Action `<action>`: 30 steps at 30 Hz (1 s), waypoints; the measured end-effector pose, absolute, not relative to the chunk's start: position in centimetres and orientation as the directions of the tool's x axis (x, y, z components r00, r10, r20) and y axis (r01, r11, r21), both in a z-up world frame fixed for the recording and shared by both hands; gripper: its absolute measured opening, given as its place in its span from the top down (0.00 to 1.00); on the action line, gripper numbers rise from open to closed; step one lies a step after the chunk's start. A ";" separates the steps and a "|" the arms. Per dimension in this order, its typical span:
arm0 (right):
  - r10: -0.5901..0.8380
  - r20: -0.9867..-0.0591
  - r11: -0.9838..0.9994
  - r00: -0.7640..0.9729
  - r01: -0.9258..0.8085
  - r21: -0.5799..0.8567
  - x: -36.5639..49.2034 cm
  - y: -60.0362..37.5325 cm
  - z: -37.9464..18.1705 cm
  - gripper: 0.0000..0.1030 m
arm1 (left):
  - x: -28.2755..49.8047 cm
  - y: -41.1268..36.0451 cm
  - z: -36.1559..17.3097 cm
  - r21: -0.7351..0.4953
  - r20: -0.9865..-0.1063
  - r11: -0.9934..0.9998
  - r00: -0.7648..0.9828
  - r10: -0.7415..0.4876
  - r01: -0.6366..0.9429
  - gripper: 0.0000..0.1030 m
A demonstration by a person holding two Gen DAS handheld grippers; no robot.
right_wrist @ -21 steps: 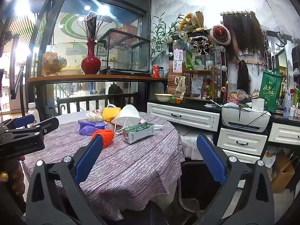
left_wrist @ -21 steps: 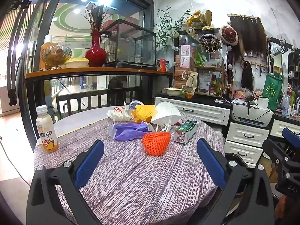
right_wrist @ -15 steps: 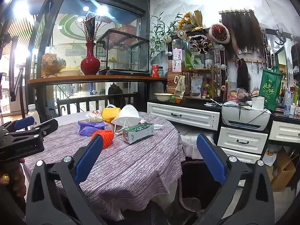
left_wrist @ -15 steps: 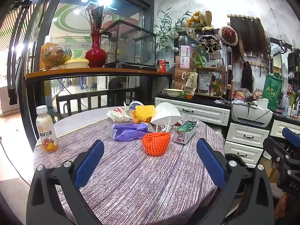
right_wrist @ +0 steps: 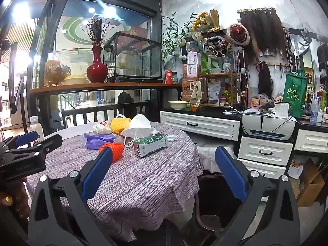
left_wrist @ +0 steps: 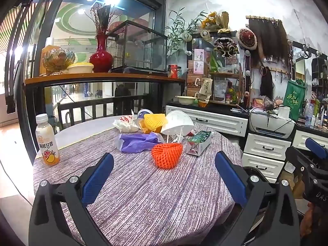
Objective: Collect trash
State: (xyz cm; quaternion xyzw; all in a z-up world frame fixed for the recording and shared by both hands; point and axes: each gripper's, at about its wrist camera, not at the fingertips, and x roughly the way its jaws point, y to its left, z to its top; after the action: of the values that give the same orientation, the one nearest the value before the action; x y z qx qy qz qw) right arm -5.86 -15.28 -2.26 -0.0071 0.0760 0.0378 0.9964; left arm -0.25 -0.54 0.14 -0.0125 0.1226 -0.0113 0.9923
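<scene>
Trash lies in a heap at the far side of a round table [left_wrist: 143, 188]: an orange foam net [left_wrist: 167, 155], a purple plastic bag [left_wrist: 137, 142], a green and white carton [left_wrist: 198, 143], a white paper bowl [left_wrist: 177, 122], a yellow foam net [left_wrist: 153, 121] and a crumpled white wrapper [left_wrist: 125, 124]. My left gripper [left_wrist: 164, 176] is open and empty, above the table's near part, short of the orange net. My right gripper [right_wrist: 164, 174] is open and empty at the table's right edge; the carton [right_wrist: 150, 145] and orange net [right_wrist: 114, 149] lie ahead to its left.
A juice bottle [left_wrist: 47, 141] stands at the table's left edge. A dark bin [right_wrist: 217, 196] sits on the floor right of the table. White drawers [right_wrist: 264, 151] and a printer [right_wrist: 268, 125] stand to the right, a shelf with a red vase [left_wrist: 101, 57] behind.
Both grippers have drifted only slightly; the right wrist view has tilted a little. Nothing on the table has moved.
</scene>
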 end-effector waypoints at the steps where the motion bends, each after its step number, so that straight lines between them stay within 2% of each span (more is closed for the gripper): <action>1: 0.075 -0.153 0.997 0.985 -0.077 -0.005 -5.9 -15.3 -2.3 0.05 | -0.3 -0.6 0.2 -0.028 -0.243 0.999 0.970 -0.026 0.020 0.05; 30: 0.075 -0.161 0.997 0.984 -0.075 0.003 -5.8 -15.5 -2.7 0.05 | 0.0 -0.9 -0.3 -0.030 -0.250 0.999 0.968 -0.031 0.024 0.05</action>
State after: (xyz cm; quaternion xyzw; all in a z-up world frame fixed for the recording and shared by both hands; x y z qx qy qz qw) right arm -5.79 -15.51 -2.72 -0.0014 0.0805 0.0377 0.9960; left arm -0.03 -0.88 -0.35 -0.0133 0.1261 -0.0137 0.9918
